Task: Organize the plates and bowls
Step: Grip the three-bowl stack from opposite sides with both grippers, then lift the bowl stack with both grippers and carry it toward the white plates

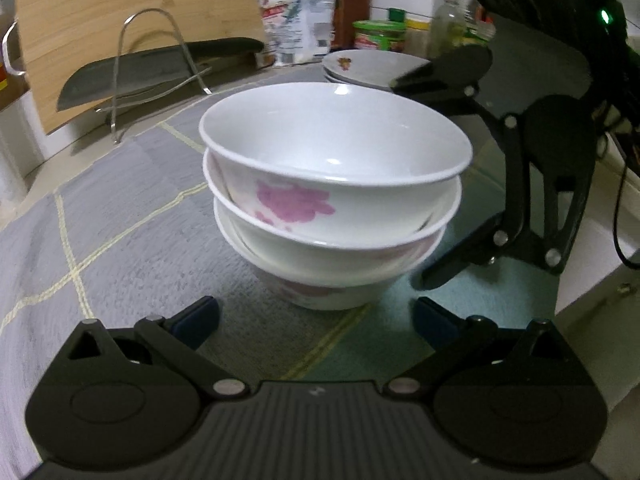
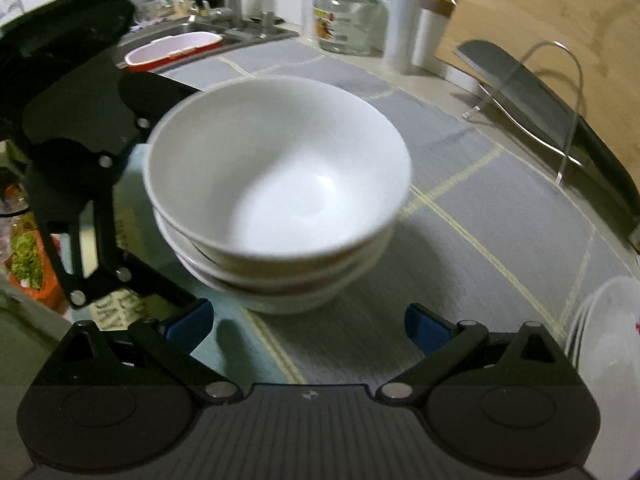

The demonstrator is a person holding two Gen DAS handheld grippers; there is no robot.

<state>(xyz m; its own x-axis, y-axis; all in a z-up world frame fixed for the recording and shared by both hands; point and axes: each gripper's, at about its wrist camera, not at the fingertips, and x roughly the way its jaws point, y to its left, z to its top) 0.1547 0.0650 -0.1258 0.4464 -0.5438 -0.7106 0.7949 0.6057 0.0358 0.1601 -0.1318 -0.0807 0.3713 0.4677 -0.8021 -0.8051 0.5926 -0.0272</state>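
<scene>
Just ahead of the left claw (image 1: 316, 316), jaws spread wide and gripping nothing, sits a stack of three bowls (image 1: 332, 196): glossy white ceramic, round, deep, pink flower print on the sides. Stack rests on a grey woven mat (image 1: 132, 216) with thin yellow grid lines covering the worktop. Right claw (image 2: 308, 324) faces the same stack from the other side, also wide open and empty, matte black plastic with blue pads. Shallow white plates (image 1: 360, 66) stacked beyond the bowls. Farther left, a wire rack (image 1: 156, 68) holding a dark cleaver, with a bamboo board (image 1: 132, 12) behind it.
</scene>
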